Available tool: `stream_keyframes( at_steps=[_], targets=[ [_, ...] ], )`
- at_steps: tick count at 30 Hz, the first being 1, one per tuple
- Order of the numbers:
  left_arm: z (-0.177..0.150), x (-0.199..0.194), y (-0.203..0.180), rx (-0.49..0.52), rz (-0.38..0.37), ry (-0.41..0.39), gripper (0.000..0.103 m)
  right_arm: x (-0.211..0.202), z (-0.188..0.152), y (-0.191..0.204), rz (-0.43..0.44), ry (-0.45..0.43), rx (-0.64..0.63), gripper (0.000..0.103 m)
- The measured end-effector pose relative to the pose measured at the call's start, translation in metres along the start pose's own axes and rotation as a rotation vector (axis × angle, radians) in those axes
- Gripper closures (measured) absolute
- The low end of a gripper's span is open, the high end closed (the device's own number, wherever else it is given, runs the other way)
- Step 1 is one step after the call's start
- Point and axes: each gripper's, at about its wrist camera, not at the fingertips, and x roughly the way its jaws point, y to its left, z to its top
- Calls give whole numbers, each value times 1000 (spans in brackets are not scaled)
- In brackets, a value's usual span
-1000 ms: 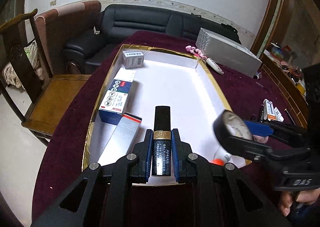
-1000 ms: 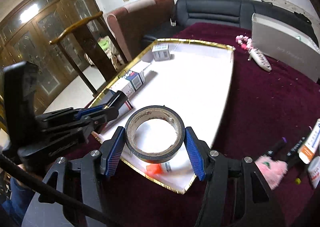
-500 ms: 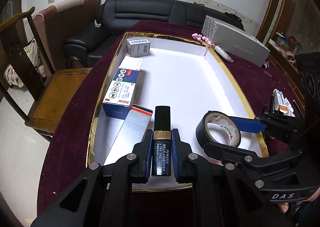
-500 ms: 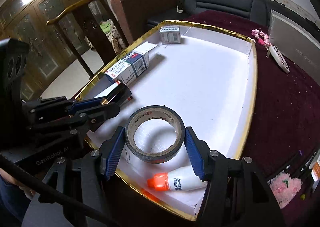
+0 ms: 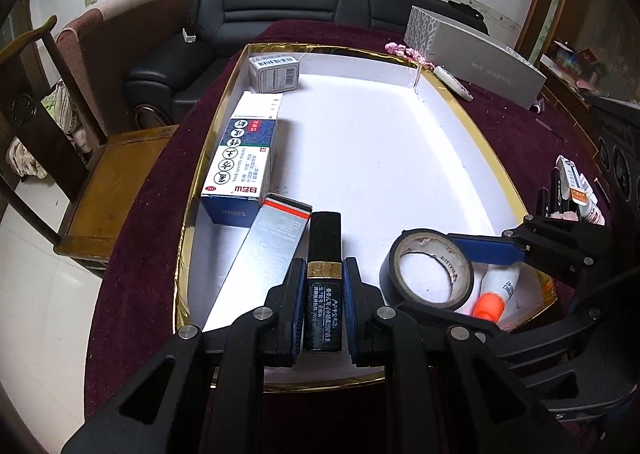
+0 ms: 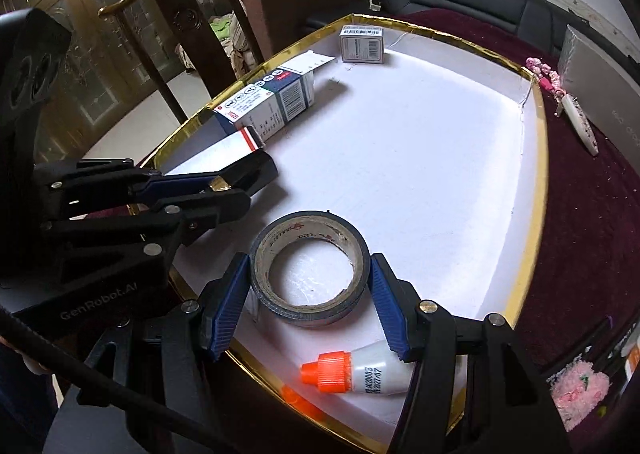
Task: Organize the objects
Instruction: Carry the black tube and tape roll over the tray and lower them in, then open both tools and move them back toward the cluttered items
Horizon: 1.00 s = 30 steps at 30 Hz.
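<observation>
Both grippers are now lower and farther into the white tray (image 5: 400, 141) than half a second earlier, and the tape roll is nearly resting on the tray floor. Left to right: a wooden chair (image 5: 60, 157) is standing at the far left, off the round table draped in maroon cloth (image 5: 136, 254). Along the tray's left wall are lying a small barcode box (image 5: 274, 73) in the far corner, a blue-and-white medicine carton (image 5: 243, 161) nearer, and a long silver box (image 5: 264, 262) with a red stripe, nearest. The left gripper (image 5: 324, 294) is reaching in level over the near gold rim, its blue ribbed pads closed narrowly on a black rectangular tube (image 5: 324, 286) with a gold band, just beside the silver box. The right gripper (image 6: 310, 286) is entering from the near right corner, its pads spread to the width of the black tape roll (image 6: 310, 268) and pressing its sides; the roll is lying flat, its cardboard core showing. Just nearer and right, a white plastic bottle (image 6: 368, 374) with an orange cap is lying on its side in the tray's near corner. Beyond the tray's right rim, a grey oblong box (image 5: 472, 53) is sitting on the cloth.
</observation>
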Motion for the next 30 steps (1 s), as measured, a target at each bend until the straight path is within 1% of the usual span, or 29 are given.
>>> stream_keyframes(
  at_steps=[3,10,16,20,30],
  targets=[
    [1,0,1,2,-10,9,89,3,2,2,14,11,-1,44],
    [5,-4,13,-53,-79,18,88,6,3,6,19,25,1,44],
    [5,-26,16,-58,-127,-33,88,8,6,13,18,35,-6,44],
    [7,-41,22,-66,-120,-73,88,12,11,20,23,44,-7,44],
    [3,-48,34,-94,-118,-88,88,17,17,28,23,56,0,42]
  ],
)
